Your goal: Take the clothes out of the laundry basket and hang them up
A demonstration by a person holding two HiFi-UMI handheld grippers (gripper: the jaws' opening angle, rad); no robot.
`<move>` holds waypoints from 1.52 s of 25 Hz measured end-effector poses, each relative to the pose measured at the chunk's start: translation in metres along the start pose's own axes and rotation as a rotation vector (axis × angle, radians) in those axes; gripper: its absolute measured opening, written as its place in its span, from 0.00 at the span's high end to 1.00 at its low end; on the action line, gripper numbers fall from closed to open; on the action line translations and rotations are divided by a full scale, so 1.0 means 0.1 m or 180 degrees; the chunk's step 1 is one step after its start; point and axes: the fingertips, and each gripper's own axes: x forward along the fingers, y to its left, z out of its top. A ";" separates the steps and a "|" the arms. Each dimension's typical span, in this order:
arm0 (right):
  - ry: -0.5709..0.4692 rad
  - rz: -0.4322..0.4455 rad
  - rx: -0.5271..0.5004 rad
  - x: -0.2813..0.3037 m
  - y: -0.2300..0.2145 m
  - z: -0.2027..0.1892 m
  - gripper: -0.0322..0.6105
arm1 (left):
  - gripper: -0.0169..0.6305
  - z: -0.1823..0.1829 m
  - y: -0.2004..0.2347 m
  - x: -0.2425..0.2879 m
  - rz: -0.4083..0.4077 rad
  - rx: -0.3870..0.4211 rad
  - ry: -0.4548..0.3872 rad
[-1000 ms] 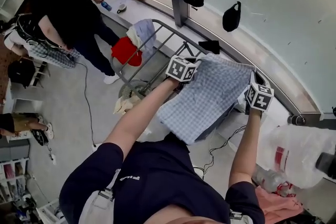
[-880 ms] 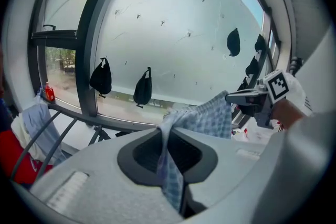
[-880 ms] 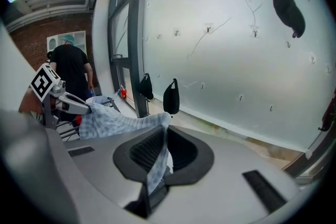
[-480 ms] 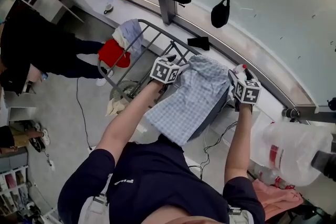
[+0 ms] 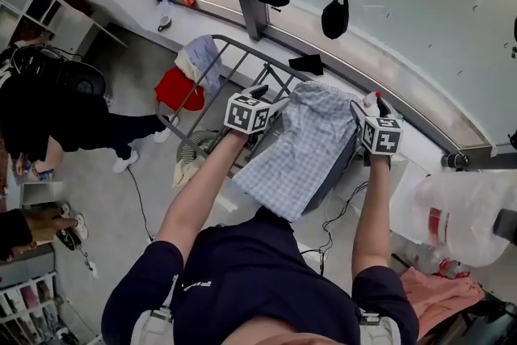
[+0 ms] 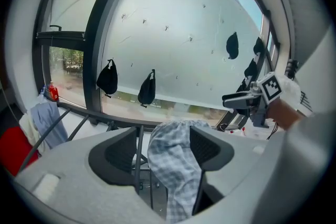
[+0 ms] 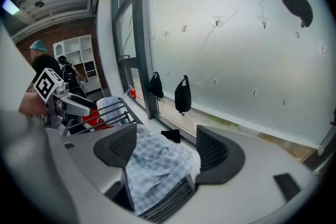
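Checked cloth (image 5: 303, 145) is draped over the drying rack (image 5: 250, 53) by the window. My left gripper (image 6: 164, 148) and right gripper (image 7: 167, 148) have just been opening, so both sets of jaws are wide apart, with fabric in the gap but not pinched.
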 end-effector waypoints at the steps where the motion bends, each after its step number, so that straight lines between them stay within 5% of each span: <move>1: -0.0009 0.0015 -0.0022 -0.04 0.07 0.01 0.41 | 0.51 0.00 -0.02 -0.06 -0.0005 0.0006 -0.0029; 12: -0.0149 0.0260 -0.0221 -0.53 1.08 0.09 0.40 | 0.51 -0.16 0.06 -1.11 0.0106 -0.0156 -0.0471; 21: -0.0234 0.0756 -0.0666 -0.83 2.72 0.15 0.40 | 0.51 -0.46 0.52 -2.51 0.0503 -0.0256 -0.1001; 28: -0.0290 0.1177 -0.0885 -1.00 4.07 0.05 0.40 | 0.51 -1.14 0.99 -3.75 0.0902 -0.0373 -0.1146; 38: -0.0180 0.1830 -0.1356 -1.22 6.02 -0.40 0.40 | 0.51 -2.54 1.46 -5.39 0.1486 -0.0853 -0.1244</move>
